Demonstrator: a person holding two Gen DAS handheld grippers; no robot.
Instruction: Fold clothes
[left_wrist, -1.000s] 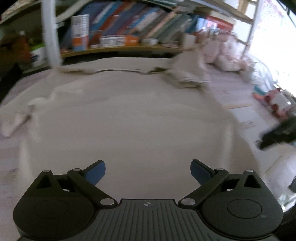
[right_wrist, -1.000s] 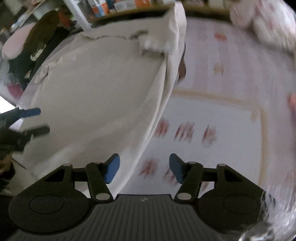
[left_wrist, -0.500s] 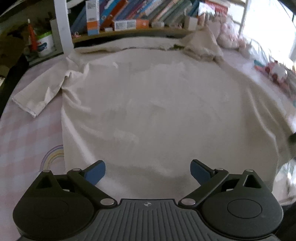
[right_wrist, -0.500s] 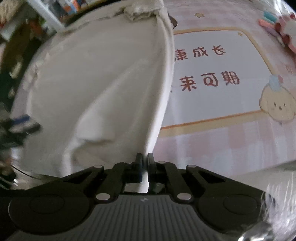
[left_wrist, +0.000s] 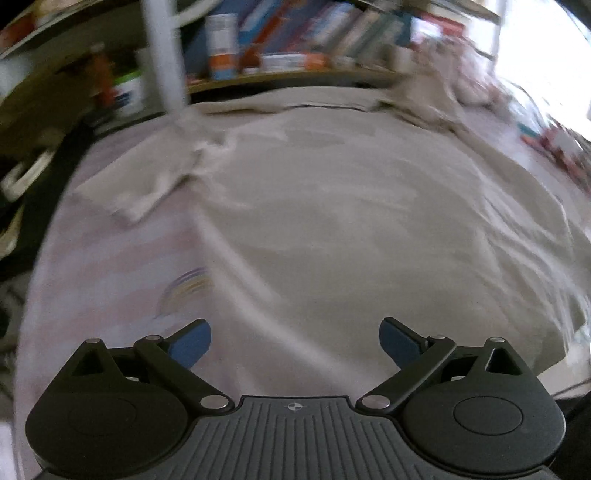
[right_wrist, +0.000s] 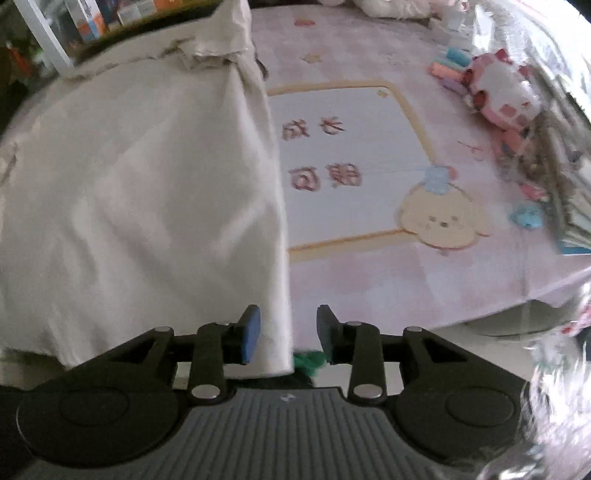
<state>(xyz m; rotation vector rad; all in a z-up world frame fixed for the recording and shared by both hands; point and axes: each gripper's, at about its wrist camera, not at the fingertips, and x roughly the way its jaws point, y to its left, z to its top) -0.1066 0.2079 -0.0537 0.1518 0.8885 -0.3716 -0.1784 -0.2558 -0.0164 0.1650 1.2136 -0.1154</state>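
My right gripper (right_wrist: 288, 334) is opening around the beige cotton shirt's (right_wrist: 140, 192) folded edge – pads not pressing; left gripper (left_wrist: 295, 341), wide and closing, grasps nothing yet.

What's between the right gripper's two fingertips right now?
The folded edge of the beige shirt sits between the opening right gripper fingertips, seen in the right wrist view.

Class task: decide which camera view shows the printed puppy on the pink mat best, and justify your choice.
The right wrist view: the cream puppy print lies in plain sight on the pink mat, to the right of the beige shirt. The left wrist view shows no puppy, only the shirt, blurred, and a rainbow print.
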